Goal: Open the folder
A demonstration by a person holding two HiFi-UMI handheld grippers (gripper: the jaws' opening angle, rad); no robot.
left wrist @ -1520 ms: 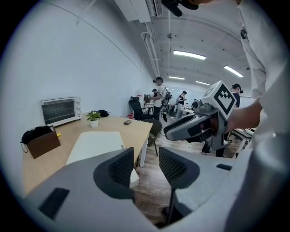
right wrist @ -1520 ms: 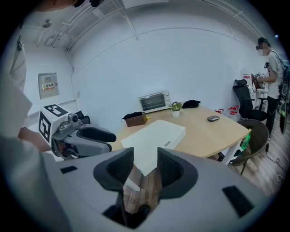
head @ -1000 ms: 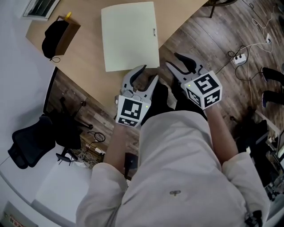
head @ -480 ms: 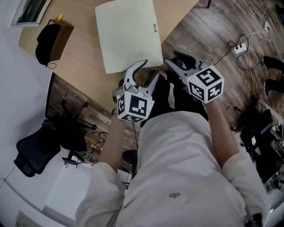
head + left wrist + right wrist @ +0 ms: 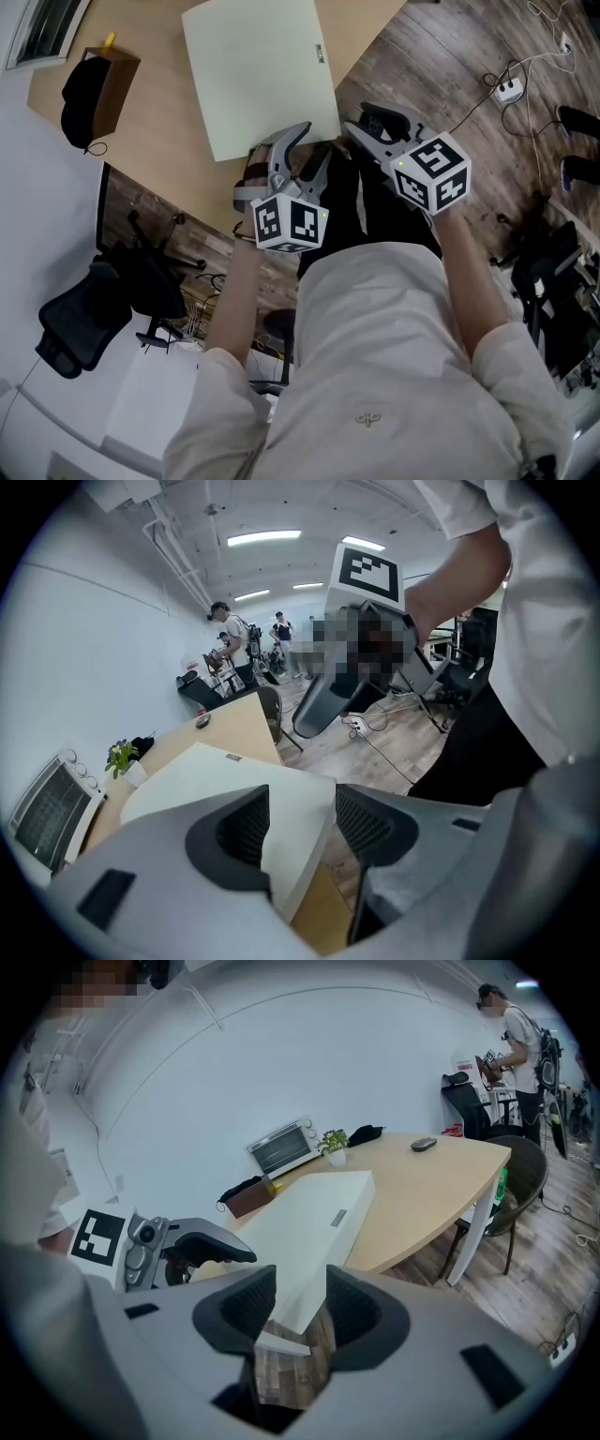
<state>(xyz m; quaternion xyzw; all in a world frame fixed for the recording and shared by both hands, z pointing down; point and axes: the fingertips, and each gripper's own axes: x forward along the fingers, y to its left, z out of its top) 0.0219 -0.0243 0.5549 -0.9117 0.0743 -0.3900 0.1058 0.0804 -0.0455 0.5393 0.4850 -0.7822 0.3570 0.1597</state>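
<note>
**Folder is shut, both grippers lined up on its near corner**

Going left to right in the head view: in the upper left there's a brown box (image 5: 120, 82) with something black in it, well away from the action. Right of that, in the upper middle, the folder (image 5: 258, 75) lies flat and closed on the wooden table (image 5: 159, 141). It's pale cream, with a small label (image 5: 319, 53) near its right edge, and its near right corner comes right up to the table's edge.

Just below that corner is the left gripper (image 5: 317, 141). Its jaws have just been opening and now stand wide. In the left gripper view the folder (image 5: 234, 771) pokes its corner into the gap of the left gripper (image 5: 300, 822), but neither pad presses on it.

A bit further right is the right gripper (image 5: 354, 115), beside the same corner. In its own view the right gripper (image 5: 291, 1307) has its jaws apart with nothing in them. It just looks through the gap at the folder (image 5: 309, 1213) and the plank floor (image 5: 525, 1307) beyond.

On handling, I reckon it's light, thin and fairly stiff, with a smooth cover. So it'll probably skate across the table if you only push at it. I can't make out from these shots which edge is the spine, so I'd check that first.

My plan would be to pin the folder down with one gripper. The other takes only the top cover at that near corner by the table's edge, since the edge gives a jaw room to get under. Then lift gently, because a hard pinch could crease the cover.
</note>
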